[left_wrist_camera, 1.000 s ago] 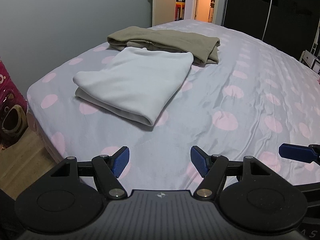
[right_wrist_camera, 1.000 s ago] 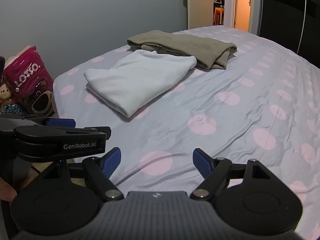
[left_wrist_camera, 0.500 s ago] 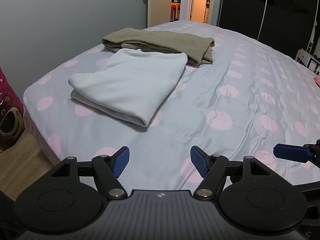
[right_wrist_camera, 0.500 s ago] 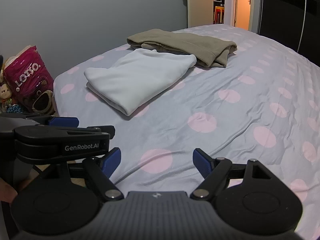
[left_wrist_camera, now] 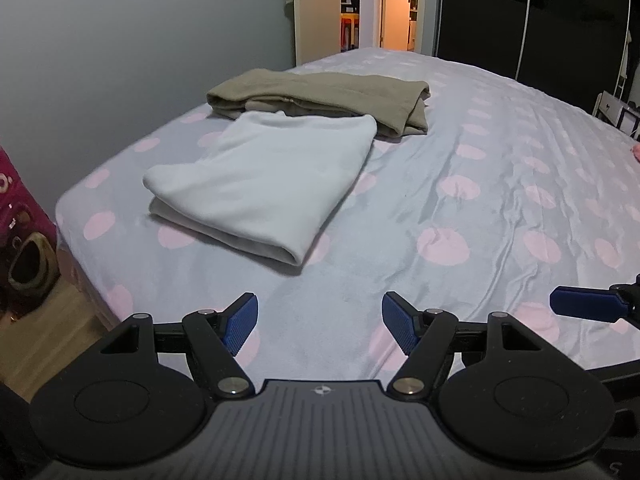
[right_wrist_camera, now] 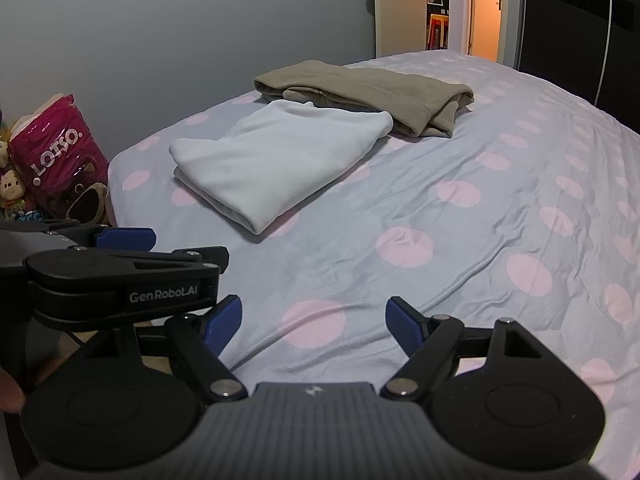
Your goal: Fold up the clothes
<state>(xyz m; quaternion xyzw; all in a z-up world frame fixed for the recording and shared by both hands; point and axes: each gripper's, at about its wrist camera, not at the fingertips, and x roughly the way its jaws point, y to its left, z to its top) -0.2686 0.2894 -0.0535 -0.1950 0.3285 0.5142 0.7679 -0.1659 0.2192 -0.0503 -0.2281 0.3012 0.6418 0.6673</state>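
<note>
Both tools, left tool [left_wrist_camera: 319,322] and right tool [right_wrist_camera: 314,322], wide open, empty above the bed [left_wrist_camera: 460,208]. Risk: snagging the folded white garment [left_wrist_camera: 264,184] (touching the folded olive garment [left_wrist_camera: 332,94]), undoing folds.

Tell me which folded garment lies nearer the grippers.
The white garment. It lies in front of the olive-brown garment, which sits farther up the bed, toward the door.
</note>
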